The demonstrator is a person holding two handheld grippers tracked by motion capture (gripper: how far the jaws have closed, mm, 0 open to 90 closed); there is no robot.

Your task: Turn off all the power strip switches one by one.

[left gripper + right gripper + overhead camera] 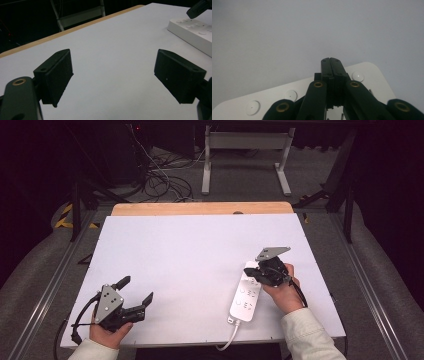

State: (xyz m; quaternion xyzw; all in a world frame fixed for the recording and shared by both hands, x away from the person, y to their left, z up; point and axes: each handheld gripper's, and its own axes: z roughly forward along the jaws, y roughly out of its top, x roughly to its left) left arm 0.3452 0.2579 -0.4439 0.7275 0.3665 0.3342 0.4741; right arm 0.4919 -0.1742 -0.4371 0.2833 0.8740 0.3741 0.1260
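A white power strip (245,300) lies on the white table (190,255) at the right, its cord (227,340) running off the front edge. My right gripper (251,273) hovers over the strip's far end, jaws shut together with nothing seen between them. In the right gripper view its tips (330,60) point past the power strip (367,75) and its round buttons. My left gripper (136,289) rests near the front left corner, open and empty. The left gripper view shows its jaws (113,75) wide apart over bare table, the power strip (195,32) off to the right and the right gripper (198,8) above that.
A wooden strip (200,208) borders the table's far edge. Beyond it, on the floor, are tangled cables (160,180) and a white desk frame (245,150). Metal rails (50,280) run along both sides of the table.
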